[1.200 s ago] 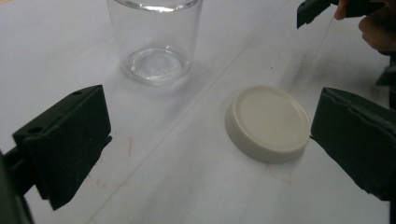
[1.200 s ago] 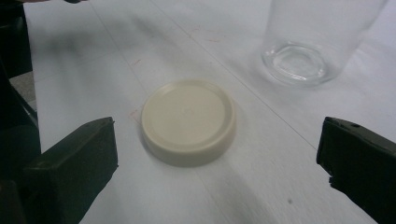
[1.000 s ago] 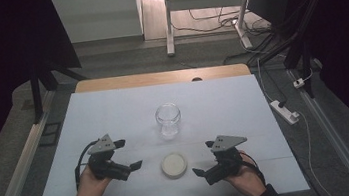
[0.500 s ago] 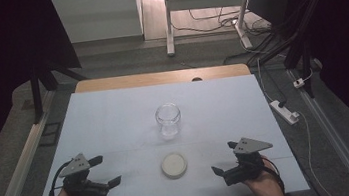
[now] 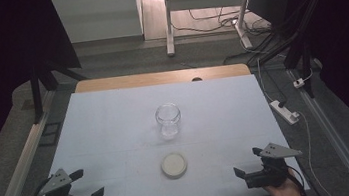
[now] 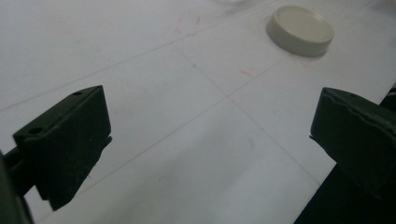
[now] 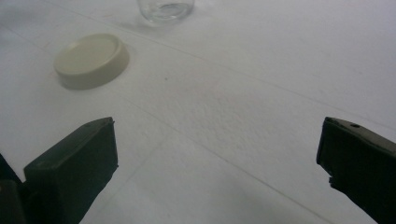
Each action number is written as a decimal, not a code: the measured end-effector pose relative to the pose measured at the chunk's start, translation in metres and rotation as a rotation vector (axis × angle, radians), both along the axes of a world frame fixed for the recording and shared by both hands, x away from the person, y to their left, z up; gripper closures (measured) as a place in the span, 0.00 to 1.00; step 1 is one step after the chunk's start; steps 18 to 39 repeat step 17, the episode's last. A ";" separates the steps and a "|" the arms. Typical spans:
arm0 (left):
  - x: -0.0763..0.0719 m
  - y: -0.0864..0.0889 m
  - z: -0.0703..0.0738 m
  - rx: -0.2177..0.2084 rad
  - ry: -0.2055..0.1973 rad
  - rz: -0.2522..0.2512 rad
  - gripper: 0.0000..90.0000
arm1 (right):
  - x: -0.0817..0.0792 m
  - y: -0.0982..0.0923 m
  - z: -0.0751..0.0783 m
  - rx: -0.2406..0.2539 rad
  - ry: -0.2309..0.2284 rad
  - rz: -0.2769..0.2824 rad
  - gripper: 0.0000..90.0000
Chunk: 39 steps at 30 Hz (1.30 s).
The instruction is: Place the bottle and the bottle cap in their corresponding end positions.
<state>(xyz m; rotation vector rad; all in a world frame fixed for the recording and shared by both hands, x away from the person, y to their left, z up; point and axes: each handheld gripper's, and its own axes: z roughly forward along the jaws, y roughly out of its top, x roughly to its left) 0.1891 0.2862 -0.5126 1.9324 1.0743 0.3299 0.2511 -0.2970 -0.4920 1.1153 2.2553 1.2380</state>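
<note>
A clear glass jar (image 5: 168, 120) stands upright without a lid in the middle of the white table (image 5: 115, 120). A round cream lid (image 5: 174, 164) lies flat on the table in front of it, apart from the jar. My left gripper (image 5: 87, 184) rests open at the table's front left corner, nothing between its jaws. My right gripper (image 5: 247, 162) is open at the front right corner, also holding nothing. The lid (image 6: 300, 30) shows far off in the left gripper view. In the right gripper view the lid (image 7: 91, 59) lies at upper left, with the jar base (image 7: 165, 10) beyond it.
The table's wooden far edge (image 5: 160, 77) lies behind the white sheet. A white power strip (image 5: 285, 111) lies on the floor to the right, with cables and a white desk frame (image 5: 169, 23) farther back. Metal rails run along both sides of the table.
Both grippers have drawn back from beside the lid toward the table's front corners, the left going left and the right going right. Jar and lid have not moved.
</note>
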 end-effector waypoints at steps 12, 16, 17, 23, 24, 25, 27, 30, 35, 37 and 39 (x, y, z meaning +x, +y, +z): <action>-0.016 0.011 -0.009 0.100 0.051 0.071 0.00 | -0.014 -0.020 -0.003 -0.041 0.049 -0.062 0.00; -0.015 0.012 -0.010 0.087 0.061 0.071 0.00 | -0.015 -0.019 -0.003 -0.053 0.050 -0.059 0.00; -0.015 0.013 -0.010 0.083 0.063 0.071 0.00 | -0.015 -0.019 -0.003 -0.055 0.052 -0.058 0.00; -0.015 0.013 -0.010 0.083 0.063 0.071 0.00 | -0.015 -0.019 -0.003 -0.055 0.052 -0.058 0.00; -0.015 0.013 -0.010 0.083 0.063 0.071 0.00 | -0.015 -0.019 -0.003 -0.055 0.052 -0.058 0.00; -0.015 0.013 -0.010 0.083 0.063 0.071 0.00 | -0.015 -0.019 -0.003 -0.055 0.052 -0.058 0.00; -0.015 0.013 -0.010 0.083 0.063 0.071 0.00 | -0.015 -0.019 -0.003 -0.055 0.052 -0.058 0.00; -0.015 0.013 -0.010 0.083 0.063 0.071 0.00 | -0.015 -0.019 -0.003 -0.055 0.052 -0.058 0.00; -0.015 0.013 -0.010 0.083 0.063 0.071 0.00 | -0.015 -0.019 -0.003 -0.055 0.052 -0.058 0.00; -0.015 0.013 -0.010 0.083 0.063 0.071 0.00 | -0.015 -0.019 -0.003 -0.055 0.052 -0.058 0.00; -0.015 0.013 -0.010 0.083 0.063 0.071 0.00 | -0.015 -0.019 -0.003 -0.055 0.052 -0.058 0.00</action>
